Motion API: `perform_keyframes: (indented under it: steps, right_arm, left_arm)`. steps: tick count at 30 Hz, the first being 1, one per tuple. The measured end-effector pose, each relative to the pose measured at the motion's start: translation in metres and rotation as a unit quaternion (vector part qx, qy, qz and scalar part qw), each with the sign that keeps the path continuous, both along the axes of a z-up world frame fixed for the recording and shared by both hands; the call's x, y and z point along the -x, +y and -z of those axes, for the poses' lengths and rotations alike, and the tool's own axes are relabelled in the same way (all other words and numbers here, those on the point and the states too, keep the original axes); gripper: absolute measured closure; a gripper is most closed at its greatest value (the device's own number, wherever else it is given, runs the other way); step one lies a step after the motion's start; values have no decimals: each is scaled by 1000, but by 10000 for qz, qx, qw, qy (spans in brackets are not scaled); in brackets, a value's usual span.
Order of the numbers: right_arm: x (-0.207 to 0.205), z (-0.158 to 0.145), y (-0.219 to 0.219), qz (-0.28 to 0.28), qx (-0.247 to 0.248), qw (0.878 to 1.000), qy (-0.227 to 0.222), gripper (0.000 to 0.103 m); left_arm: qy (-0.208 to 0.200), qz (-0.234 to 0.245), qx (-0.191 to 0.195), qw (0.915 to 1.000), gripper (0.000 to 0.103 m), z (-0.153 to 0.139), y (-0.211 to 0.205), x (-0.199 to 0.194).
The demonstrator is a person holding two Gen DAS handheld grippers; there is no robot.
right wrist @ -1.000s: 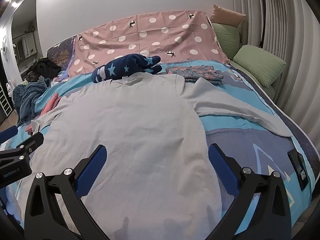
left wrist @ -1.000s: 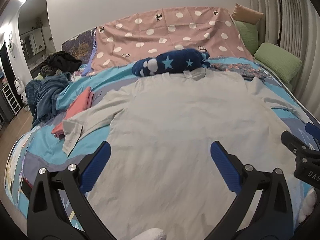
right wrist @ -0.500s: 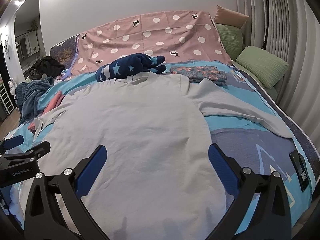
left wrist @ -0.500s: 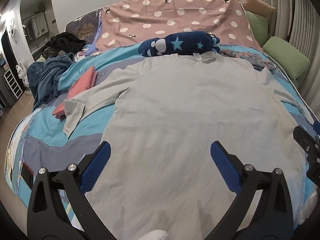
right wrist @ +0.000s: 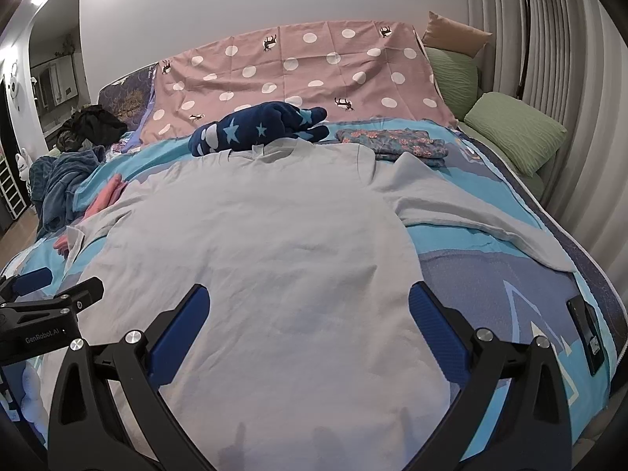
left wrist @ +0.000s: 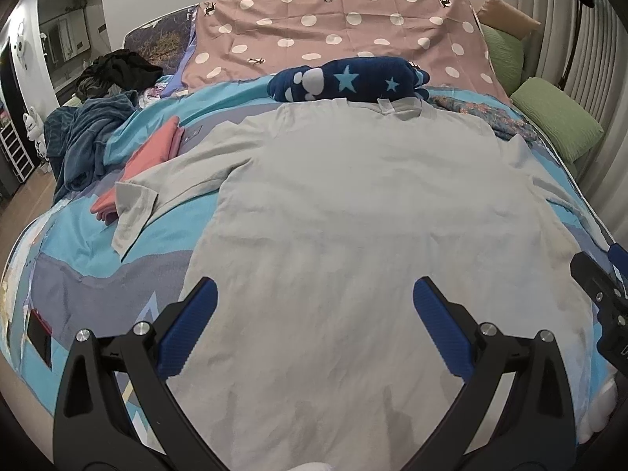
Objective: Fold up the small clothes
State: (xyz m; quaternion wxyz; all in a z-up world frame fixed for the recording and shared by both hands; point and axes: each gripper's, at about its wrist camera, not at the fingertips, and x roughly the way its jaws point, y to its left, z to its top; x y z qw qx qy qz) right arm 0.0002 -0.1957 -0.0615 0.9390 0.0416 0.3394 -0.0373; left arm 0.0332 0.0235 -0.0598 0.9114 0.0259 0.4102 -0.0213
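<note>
A pale grey long-sleeved shirt [left wrist: 353, 212] lies spread flat on the bed, collar at the far end, sleeves out to both sides; it shows again in the right wrist view as the shirt [right wrist: 267, 243]. My left gripper [left wrist: 312, 302] hovers open above the shirt's lower left part, nothing between its blue pads. My right gripper [right wrist: 308, 306] hovers open over the shirt's lower right part, also holding nothing. Each gripper shows at the edge of the other's view: the right one [left wrist: 600, 290], the left one [right wrist: 51, 298].
A navy star-patterned plush garment [left wrist: 349, 78] lies just beyond the collar. A folded pink cloth [left wrist: 145, 157] and a dark blue heap [left wrist: 86, 137] sit at the left; a folded floral garment [right wrist: 396, 145] and green pillows [right wrist: 514, 129] at the right. A dark phone [right wrist: 586, 329] lies near the right edge.
Both grippers have risen and tilted slightly, so the shirt and bed sit lower in view. The shirt has not moved. Both stay open.
</note>
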Motion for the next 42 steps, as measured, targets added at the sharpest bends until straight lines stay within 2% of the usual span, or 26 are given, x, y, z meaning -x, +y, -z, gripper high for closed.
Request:
perform_keyframes:
  steps: [6, 9, 10, 14, 15, 20, 26, 32, 42]
  right_arm:
    - [2, 0, 1, 28, 39, 10000, -42, 1]
    - [3, -1, 2, 124, 80, 9999, -75, 1]
    - [3, -1, 1, 169, 71, 9998, -85, 1]
    - [5, -2, -4, 383, 19, 9992, -148, 1]
    - [5, -3, -4, 397, 7, 9991, -163, 1]
    - [6, -3, -6, 376, -127, 9991, -172, 1]
    - [5, -3, 0, 240, -55, 9996, -153, 1]
    - [5, -3, -2, 291, -92, 9994, -154, 1]
    - [4, 0, -4, 301, -101, 9994, -101, 1]
  left_arm:
    - [-23, 2, 37, 10000, 2, 0, 1, 1]
    - [-229, 27, 112, 9997, 3, -1, 4, 5]
    - [-341, 60, 206, 9992, 4, -2, 5, 6]
    - [-779, 97, 1062, 9912, 4, -6, 22, 13]
    - [-782, 26, 1081, 9911, 4, -7, 23, 13]
    - [-757, 73, 552, 9956, 4, -6, 13, 9]
    - [-523, 239, 379, 9976, 4, 0, 8, 8]
    - [-373, 253, 368, 9983, 4, 6, 9, 9]
    - [-348, 240, 177, 9990, 4, 13, 11, 7]
